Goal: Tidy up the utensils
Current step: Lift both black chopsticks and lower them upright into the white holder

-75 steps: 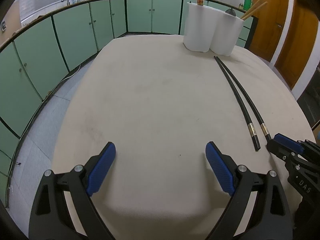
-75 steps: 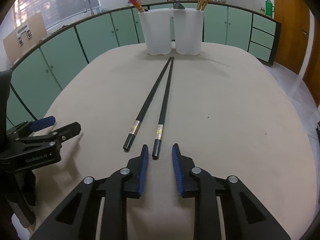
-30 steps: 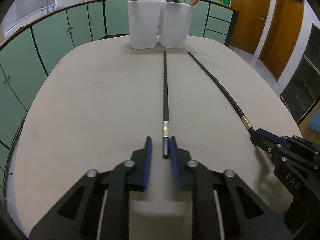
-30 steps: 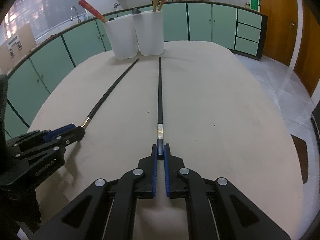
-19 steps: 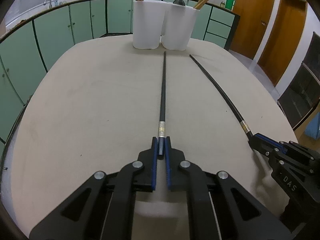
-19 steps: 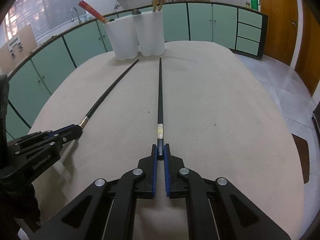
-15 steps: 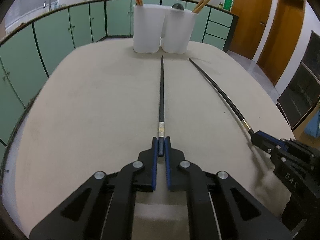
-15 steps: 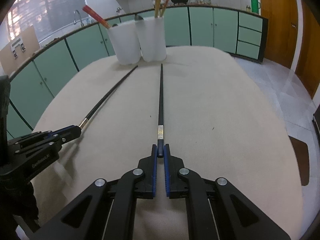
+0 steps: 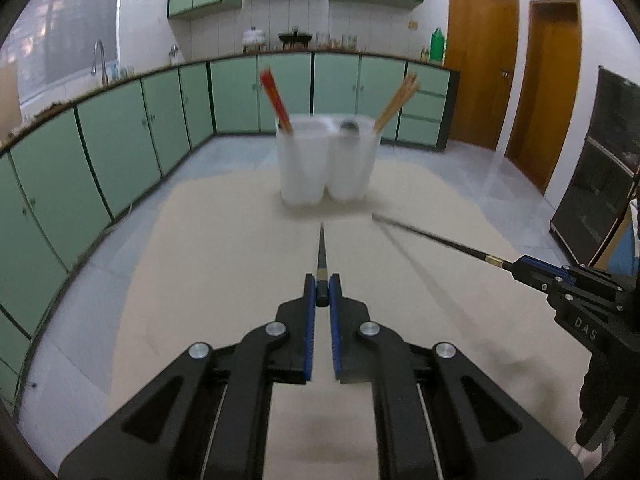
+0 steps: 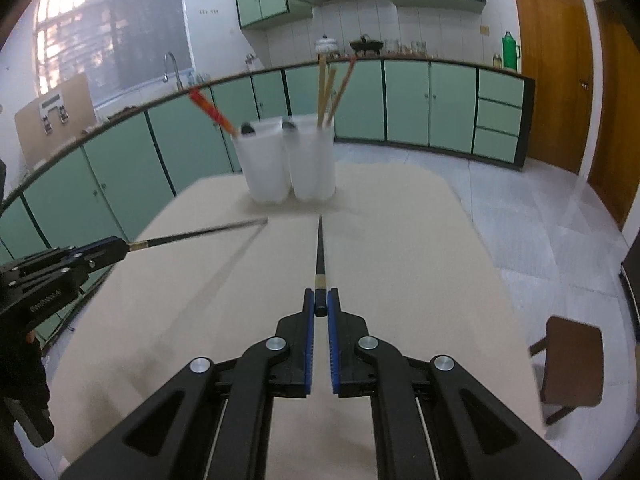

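Each black chopstick is gripped at its butt end and lifted off the table point(image 9: 224, 264), its long axis running straight out toward 12 o'clock, tip aimed at the twin white holders point(image 10: 290, 160). The left gripper point(image 9: 321, 294) is clenched on the left chopstick point(image 9: 321, 250), the right gripper point(image 10: 320, 303) on the right chopstick point(image 10: 319, 246). From the right wrist view the holders stand at 12 o'clock, slightly to 11, and neither hand looks clearly nearer.

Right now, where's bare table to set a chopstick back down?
Bare cloth runs down the tabletop, from the white utensil holders toward both grippers. Widest patches: right of the right gripper's chopstick and left of the left gripper's chopstick. Crowded only at the holders by the far edge.
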Available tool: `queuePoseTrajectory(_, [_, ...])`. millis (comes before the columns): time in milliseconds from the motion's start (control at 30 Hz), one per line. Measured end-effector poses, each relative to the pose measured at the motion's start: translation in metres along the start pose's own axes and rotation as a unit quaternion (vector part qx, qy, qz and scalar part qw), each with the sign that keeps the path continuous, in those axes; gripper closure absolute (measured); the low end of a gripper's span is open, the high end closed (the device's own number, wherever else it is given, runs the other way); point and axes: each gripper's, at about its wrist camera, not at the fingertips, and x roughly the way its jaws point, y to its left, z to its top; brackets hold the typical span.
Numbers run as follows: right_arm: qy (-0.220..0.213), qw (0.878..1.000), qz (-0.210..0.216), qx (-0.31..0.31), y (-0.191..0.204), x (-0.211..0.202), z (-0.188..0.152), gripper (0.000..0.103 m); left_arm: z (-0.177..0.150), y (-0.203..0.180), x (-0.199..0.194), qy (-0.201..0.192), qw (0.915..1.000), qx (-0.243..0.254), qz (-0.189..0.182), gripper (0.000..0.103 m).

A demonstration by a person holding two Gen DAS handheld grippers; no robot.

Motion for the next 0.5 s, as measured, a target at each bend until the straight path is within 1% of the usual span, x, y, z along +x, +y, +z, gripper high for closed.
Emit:
queuePoseTrajectory(133, [-0.020, 1.000, 0.003, -0.010, -0.002, -0.013, 0.021, 0.097, 0.019, 0.000, -0.017, -0.029, 0.9995, 0.007, -0.004, 0.097])
queuePoseTrajectory(300, [-0.043, 0.998, 0.008, -0.033, 0.001, -0.028, 0.051, 0.097, 0.038, 0.000, -0.025, -0.047, 0.9987, 0.013, -0.016, 0.097])
queuePoseTrajectory(500, [-0.045, 0.997, 0.033, -0.050, 0.003, -0.035, 0.084, 0.097, 0.059, 0.000, -0.029, -0.058, 0.9974, 0.021, -0.036, 0.097])
